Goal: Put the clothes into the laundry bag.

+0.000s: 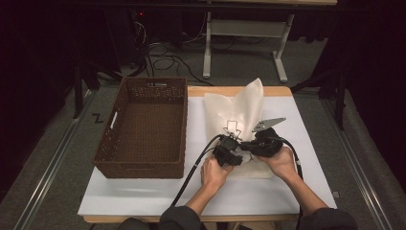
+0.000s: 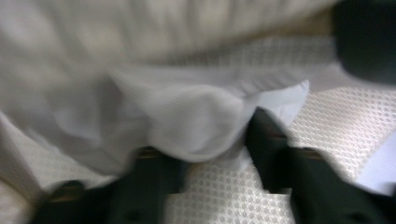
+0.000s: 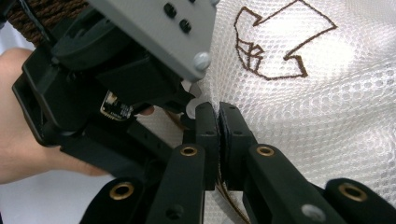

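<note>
A white mesh bag [image 1: 239, 103] with a brown outline logo [image 1: 232, 128] lies on the table, one corner standing up. Both grippers meet at its near part. My left gripper [image 1: 229, 152] holds a bunched fold of white fabric [image 2: 196, 121] between its jaws [image 2: 210, 140]; that view is blurred. My right gripper [image 1: 249, 143] is to the right of it, touching. In the right gripper view its jaws [image 3: 218, 112] are pressed together on the edge of the mesh bag [image 3: 327, 107], just below the logo [image 3: 280, 42]. The left gripper's grey plate [image 3: 159, 32] sits close on the left.
A brown wicker basket [image 1: 182, 124] stands on the left part of the white table [image 1: 268, 191], beside the bag. Cables trail from both grippers toward the person. Beyond the table's far edge is a floor with cables and a desk frame [image 1: 207, 48].
</note>
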Demonstrator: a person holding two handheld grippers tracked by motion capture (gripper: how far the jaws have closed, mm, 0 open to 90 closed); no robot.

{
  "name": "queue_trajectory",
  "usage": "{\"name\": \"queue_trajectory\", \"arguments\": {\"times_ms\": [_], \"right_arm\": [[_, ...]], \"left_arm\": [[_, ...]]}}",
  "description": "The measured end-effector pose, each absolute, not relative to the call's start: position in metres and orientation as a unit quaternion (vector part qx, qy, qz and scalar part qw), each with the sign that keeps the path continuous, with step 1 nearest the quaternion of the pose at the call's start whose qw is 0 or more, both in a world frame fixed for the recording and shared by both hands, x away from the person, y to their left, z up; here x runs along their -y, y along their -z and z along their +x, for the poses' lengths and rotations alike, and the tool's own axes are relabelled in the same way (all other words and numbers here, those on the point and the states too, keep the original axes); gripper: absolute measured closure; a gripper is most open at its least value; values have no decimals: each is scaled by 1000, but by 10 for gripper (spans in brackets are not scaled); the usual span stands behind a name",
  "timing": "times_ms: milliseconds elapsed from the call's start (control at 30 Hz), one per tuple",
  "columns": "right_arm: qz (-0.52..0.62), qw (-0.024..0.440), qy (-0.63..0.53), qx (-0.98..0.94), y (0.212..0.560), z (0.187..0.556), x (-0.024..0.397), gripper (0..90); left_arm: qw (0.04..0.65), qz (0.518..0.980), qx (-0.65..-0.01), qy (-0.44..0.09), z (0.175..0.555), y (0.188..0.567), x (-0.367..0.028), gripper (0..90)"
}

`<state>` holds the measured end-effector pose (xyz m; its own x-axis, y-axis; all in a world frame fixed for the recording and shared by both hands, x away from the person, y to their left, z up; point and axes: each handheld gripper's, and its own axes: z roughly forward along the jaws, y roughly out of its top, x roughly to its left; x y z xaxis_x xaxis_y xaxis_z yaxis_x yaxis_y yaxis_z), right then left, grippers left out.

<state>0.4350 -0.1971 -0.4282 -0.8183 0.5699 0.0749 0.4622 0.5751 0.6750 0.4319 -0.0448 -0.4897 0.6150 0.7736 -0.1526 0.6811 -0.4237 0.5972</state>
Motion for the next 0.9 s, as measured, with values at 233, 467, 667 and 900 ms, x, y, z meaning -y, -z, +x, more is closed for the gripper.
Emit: {"name": "queue_trajectory", "arguments": {"times_ms": [233, 467, 667, 900], "right_arm": [[289, 73, -363, -883, 425, 433, 198, 887], [291, 67, -366, -882, 426, 434, 198, 887], [293, 68, -363, -882, 429, 435, 199, 887], [297, 71, -366, -879, 428, 434, 200, 886]], "left_arm": [[334, 827, -445, -82, 441, 482, 40, 875], [356, 791, -482, -124, 458, 483, 31, 872], [347, 809, -462, -108, 451, 484, 31, 738], [331, 831, -436, -97, 433, 481, 29, 521]]}}
